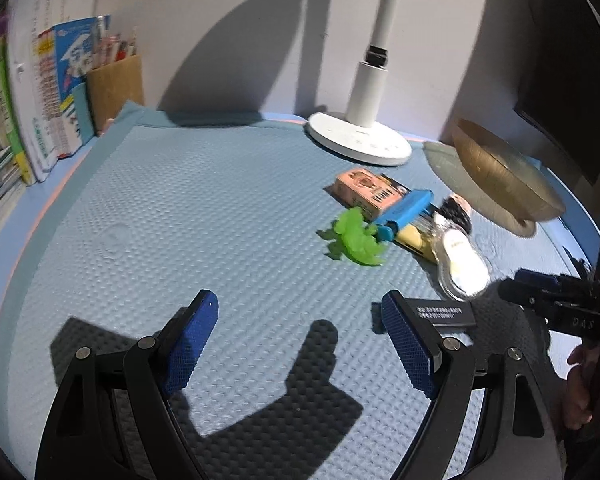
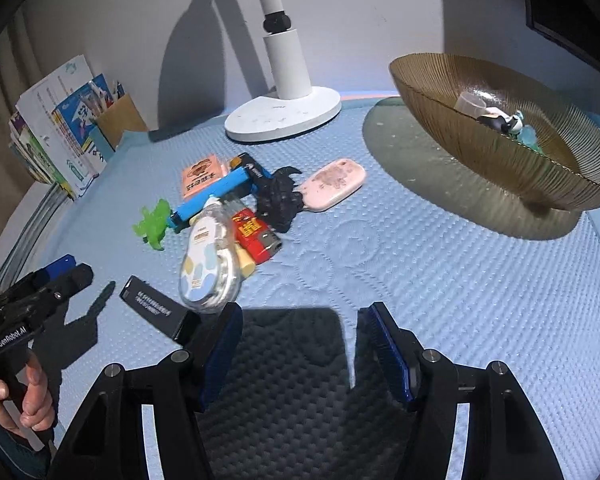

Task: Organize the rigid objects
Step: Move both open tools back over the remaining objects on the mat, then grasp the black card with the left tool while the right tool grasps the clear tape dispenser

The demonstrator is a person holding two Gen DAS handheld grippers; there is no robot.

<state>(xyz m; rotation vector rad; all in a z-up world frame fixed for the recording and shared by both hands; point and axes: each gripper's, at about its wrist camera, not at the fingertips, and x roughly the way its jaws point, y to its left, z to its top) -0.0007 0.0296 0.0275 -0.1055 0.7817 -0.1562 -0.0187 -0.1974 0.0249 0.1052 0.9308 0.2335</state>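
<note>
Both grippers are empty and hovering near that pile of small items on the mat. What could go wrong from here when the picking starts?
1. The pile is tangled: the blue stick lies across the clear correction-tape case, beside the green toy, so grabbing one may drag its neighbours.
2. The black box lies right beside the right gripper, whose finger could knock it.
3. The bowl looks tilted on its base, so a dropped item might tip it.

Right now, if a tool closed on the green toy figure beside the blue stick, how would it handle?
The green toy figure looks like small moulded plastic, so probably light and stiff. Its splayed limbs give uneven surfaces, so it may twist between pads. Lying flat on the textured mat, it seems unlikely to roll.
</note>
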